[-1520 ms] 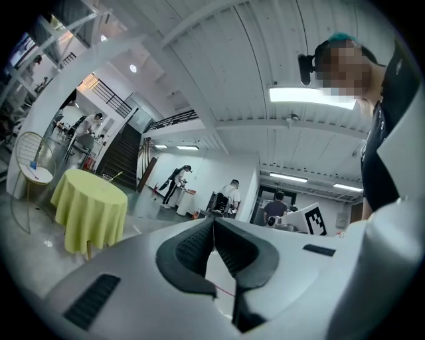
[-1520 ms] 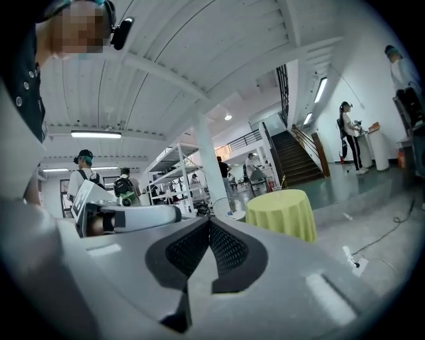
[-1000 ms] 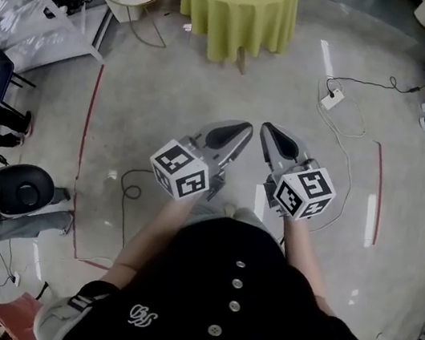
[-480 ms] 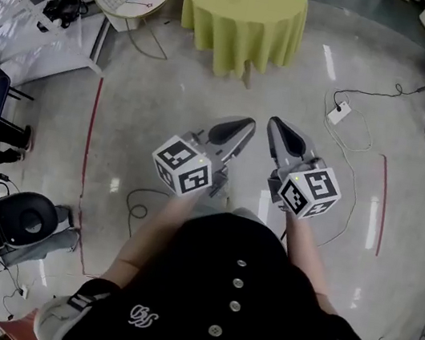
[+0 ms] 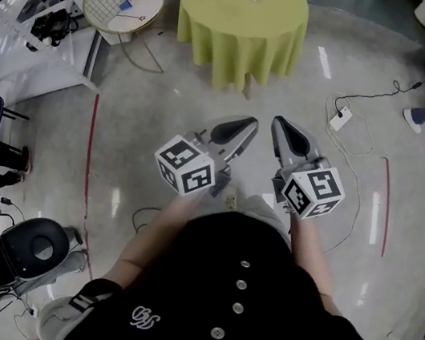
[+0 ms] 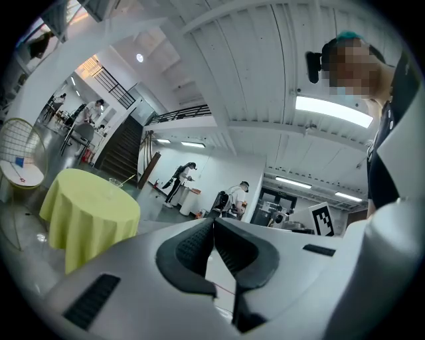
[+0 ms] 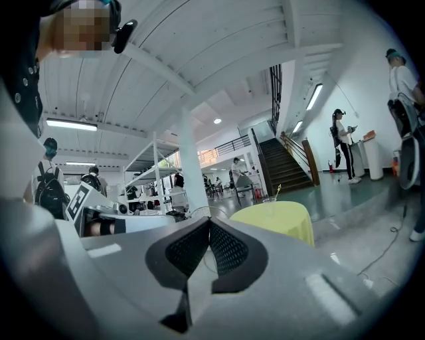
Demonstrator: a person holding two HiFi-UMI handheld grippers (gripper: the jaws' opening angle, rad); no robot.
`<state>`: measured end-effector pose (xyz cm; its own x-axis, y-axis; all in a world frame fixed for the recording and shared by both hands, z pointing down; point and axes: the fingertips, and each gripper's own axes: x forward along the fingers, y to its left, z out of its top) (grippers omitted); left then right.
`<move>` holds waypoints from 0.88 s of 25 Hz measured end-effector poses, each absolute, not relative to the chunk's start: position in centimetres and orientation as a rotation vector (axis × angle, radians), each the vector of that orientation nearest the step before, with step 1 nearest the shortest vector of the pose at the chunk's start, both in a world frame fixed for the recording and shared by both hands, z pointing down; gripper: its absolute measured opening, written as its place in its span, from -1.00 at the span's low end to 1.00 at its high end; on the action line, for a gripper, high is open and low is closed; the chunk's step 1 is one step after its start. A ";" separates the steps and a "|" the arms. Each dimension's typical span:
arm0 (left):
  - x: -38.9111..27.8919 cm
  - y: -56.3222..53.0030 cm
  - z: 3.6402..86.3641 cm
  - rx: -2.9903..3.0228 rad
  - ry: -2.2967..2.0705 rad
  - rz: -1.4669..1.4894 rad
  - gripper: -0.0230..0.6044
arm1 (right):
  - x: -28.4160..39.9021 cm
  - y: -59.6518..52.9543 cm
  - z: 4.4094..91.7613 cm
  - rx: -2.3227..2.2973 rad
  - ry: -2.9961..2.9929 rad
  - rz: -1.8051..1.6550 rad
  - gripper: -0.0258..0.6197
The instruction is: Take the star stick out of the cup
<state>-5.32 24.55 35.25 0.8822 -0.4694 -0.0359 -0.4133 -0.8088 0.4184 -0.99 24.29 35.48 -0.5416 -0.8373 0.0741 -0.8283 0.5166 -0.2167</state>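
The left gripper and right gripper are both pressed together and empty, well apart from the cup on the yellow tabletop. This looks like the approach step. Next calls for walking closer and spreading one gripper around the star stick.

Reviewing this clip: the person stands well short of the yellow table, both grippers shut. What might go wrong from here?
1. The cup looks small and light on the draped table; pulling the star stick could tip it unless it is steadied.
2. A cable and power strip lie on the floor beside the walking path: a possible trip.
3. The left gripper and right gripper are shut; one must open before reaching in.
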 end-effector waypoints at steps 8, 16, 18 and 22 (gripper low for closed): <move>-5.2 21.7 35.7 2.635 -0.616 -0.167 -0.89 | -0.7 21.5 36.0 -1.517 2.680 -0.392 -0.91; -5.3 17.4 36.4 2.601 -0.639 -0.146 -0.89 | -0.8 17.8 37.4 -1.417 2.758 -0.474 -0.91; -5.1 16.3 36.3 2.598 -0.646 -0.149 -0.89 | -0.2 16.5 37.3 -1.429 2.751 -0.466 -0.91; -4.2 13.6 36.4 2.601 -0.643 -0.143 -0.89 | 0.9 13.8 37.4 -1.448 2.746 -0.456 -0.91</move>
<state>-4.19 13.63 36.44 0.8858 -0.4641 0.0080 -0.4168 -0.7878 0.4535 0.93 13.75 37.36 -0.5742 -0.8083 0.1305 -0.8071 0.5320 -0.2560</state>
